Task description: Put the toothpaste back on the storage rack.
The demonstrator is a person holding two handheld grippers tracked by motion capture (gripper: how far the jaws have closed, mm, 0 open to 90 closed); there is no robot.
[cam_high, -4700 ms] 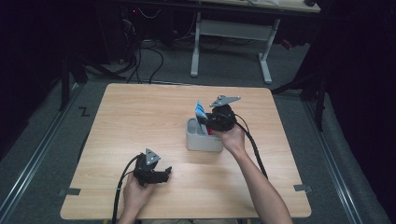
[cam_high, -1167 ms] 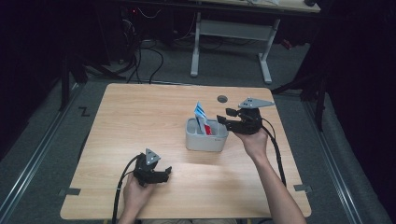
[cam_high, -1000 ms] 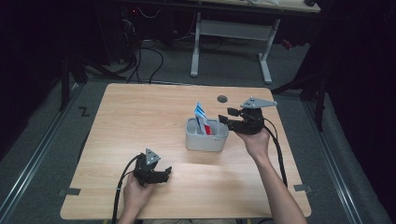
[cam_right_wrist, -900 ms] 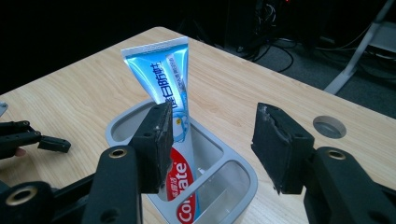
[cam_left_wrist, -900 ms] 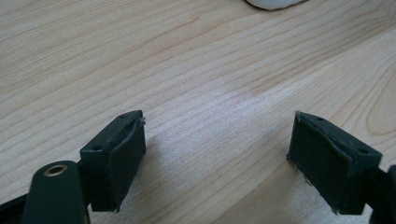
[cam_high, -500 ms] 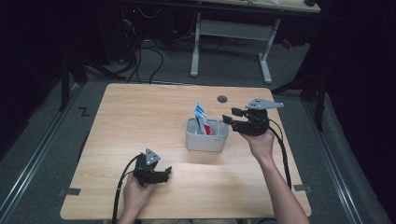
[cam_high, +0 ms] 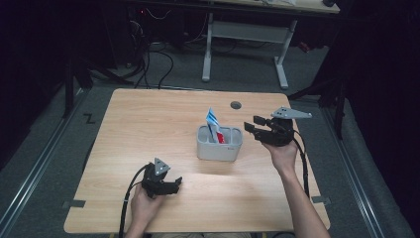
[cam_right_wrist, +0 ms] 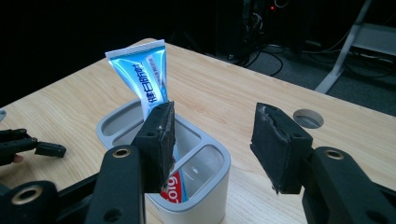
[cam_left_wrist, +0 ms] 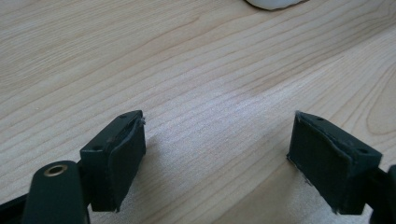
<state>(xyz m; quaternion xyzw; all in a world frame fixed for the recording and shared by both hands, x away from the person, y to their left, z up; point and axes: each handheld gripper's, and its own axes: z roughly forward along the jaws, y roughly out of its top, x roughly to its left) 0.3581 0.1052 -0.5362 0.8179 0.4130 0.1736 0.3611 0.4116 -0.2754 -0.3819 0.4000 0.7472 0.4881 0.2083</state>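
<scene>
Grey plastic holder (cam_high: pixel 219 145) is sitting near the middle of the wooden table (cam_high: pixel 148 124), and the toothpaste tube (cam_right_wrist: pixel 144 74) is standing in its back compartment, cap down, crimped tail leaning up and out. My right gripper (cam_high: pixel 251 125) is hovering just beside the holder's right end, jaws parted with nothing between them; they have just been closing a little. In the right gripper view the tube is showing behind my left-hand pad, apart from it. My left gripper (cam_high: pixel 174 185) is resting low over bare wood at the near edge, jaws spread and empty. Judging the tube: light, soft-walled, glossy, so likely slippery and prone to buckling if squeezed mid-body. I am favouring a pinch across the flat faces just below the stiff crimped seam. The holder looks light too and may tip if the tube drags on the divider.
</scene>
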